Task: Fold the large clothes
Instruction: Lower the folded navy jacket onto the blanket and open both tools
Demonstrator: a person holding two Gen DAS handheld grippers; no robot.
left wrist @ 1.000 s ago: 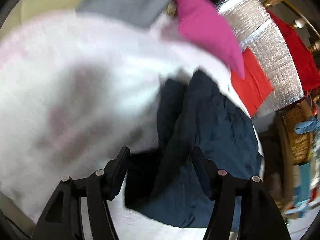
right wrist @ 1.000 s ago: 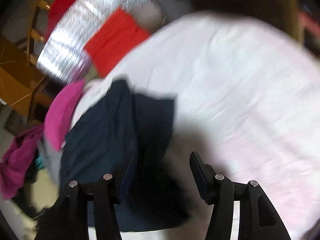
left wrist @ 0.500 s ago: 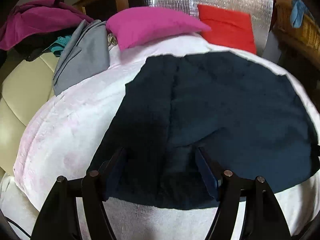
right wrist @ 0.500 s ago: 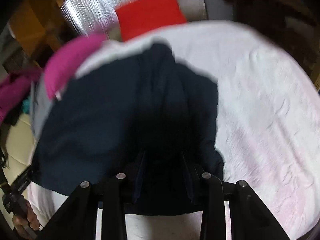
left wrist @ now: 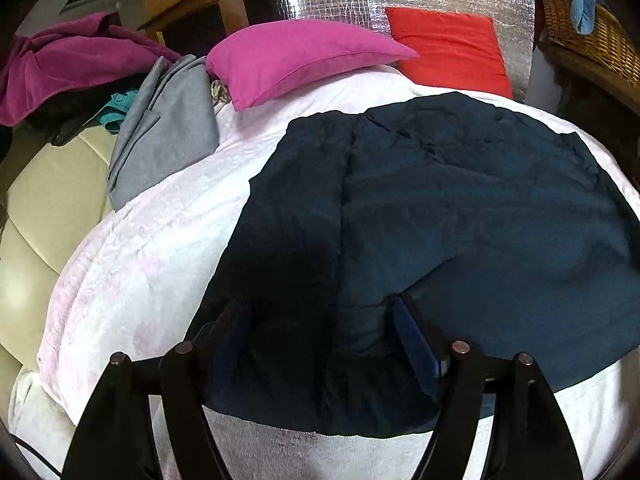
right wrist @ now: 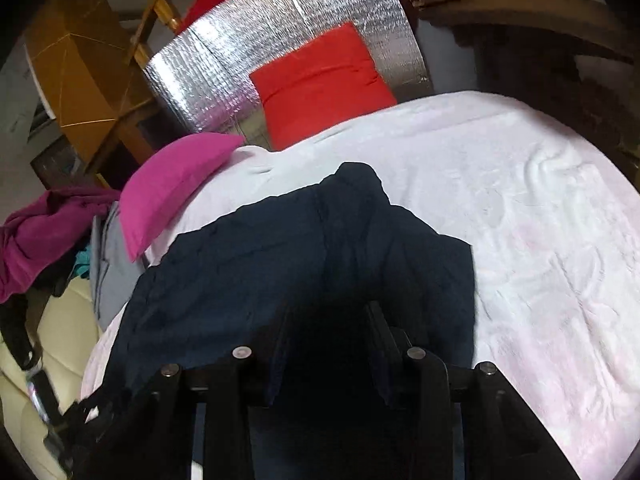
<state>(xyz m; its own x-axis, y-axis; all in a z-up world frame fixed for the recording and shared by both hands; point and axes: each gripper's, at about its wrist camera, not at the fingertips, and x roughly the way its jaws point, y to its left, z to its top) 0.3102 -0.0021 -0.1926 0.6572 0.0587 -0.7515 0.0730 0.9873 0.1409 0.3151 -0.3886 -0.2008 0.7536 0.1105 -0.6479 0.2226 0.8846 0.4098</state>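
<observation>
A dark navy garment (left wrist: 440, 220) lies spread across a white plush blanket (left wrist: 152, 240). The left wrist view shows its full breadth; the right wrist view cuts off its near edge in shadow. The left gripper (left wrist: 320, 320), jaws wide apart and just opened further, hovers over the near hem. The right gripper (right wrist: 328, 328), jaws narrowed, straddles dark cloth; whether it is clamped cannot be told.

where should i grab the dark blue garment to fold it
Grip the dark blue garment at its near hem, coming in low from the near side. It lies spread flat on the white blanket, so only its edges can be pinched, and that hem lies nearest the grippers.
</observation>
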